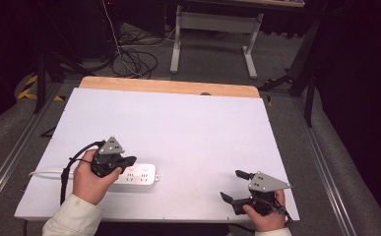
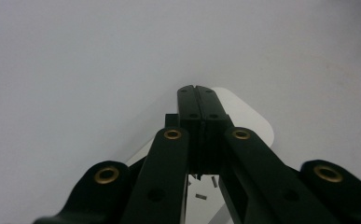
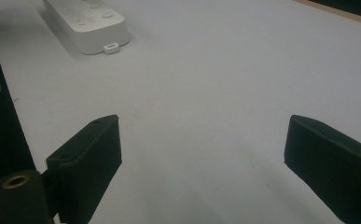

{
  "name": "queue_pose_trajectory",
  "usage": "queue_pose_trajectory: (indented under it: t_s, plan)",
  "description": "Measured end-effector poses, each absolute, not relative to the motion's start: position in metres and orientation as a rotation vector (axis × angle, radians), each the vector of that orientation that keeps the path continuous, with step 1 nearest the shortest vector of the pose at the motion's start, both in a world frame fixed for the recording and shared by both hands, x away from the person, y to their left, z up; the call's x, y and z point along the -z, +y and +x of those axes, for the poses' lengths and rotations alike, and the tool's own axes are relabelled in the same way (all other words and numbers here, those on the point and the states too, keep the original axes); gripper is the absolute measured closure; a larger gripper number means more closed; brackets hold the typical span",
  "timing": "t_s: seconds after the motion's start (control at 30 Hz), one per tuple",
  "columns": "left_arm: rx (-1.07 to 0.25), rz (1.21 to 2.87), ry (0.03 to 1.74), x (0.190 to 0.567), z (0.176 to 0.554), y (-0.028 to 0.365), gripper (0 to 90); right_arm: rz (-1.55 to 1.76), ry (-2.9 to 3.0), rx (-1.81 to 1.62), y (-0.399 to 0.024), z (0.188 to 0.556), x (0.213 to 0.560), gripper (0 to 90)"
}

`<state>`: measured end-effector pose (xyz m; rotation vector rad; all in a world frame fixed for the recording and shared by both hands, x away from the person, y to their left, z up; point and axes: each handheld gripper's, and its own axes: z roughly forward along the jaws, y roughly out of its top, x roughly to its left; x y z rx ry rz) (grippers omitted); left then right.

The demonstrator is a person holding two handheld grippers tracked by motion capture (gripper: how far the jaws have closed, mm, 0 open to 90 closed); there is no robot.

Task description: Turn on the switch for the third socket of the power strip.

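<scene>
A white power strip lies flat on the white table, near the table's near-left corner, with its long side running along the near edge; its white cord leaves its left end toward the table's left edge. The left gripper sits over the left half of the power strip, held by the person's left hand, whose cream sleeve comes in below the strip; in the left gripper view its jaws are pressed together with nothing between them, and the rounded end of the power strip shows just behind their tips. The right gripper is well apart from the power strip, to its right near the table's near-right corner, held low by the right hand; its jaws stand spread wide and empty over bare table. In the right gripper view the power strip lies far off at the upper left, its sockets facing up.
</scene>
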<state>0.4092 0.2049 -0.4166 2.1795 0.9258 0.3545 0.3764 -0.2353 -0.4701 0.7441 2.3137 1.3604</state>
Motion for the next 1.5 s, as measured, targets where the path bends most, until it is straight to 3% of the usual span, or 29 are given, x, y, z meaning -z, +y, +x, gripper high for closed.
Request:
queue_pose_trajectory:
  t_s: [0.13,0.37,0.57,0.67,1.0,1.5]
  plan:
    - [-0.371,2.165,0.907,0.413,0.407,0.205,89.7,0.742,2.313,-1.359,-0.235,0.376,0.47,11.5]
    - [-0.403,2.152,0.868,0.409,0.405,0.207,75.2,0.745,2.314,-1.36,-0.235,0.376,0.47,11.5]
    - [-0.409,2.106,0.821,0.404,0.399,0.212,59.3,0.741,2.313,-1.359,-0.235,0.376,0.47,11.5]
    - [-0.408,2.084,0.823,0.401,0.397,0.215,45.0,0.74,2.312,-1.358,-0.235,0.376,0.47,11.5]
    - [-0.412,1.984,0.779,0.393,0.386,0.236,22.2,0.741,2.311,-1.361,-0.236,0.376,0.47,11.5]
    - [-0.46,1.895,0.736,0.408,0.368,0.276,17.1,0.743,2.308,-1.366,-0.236,0.375,0.47,11.4]
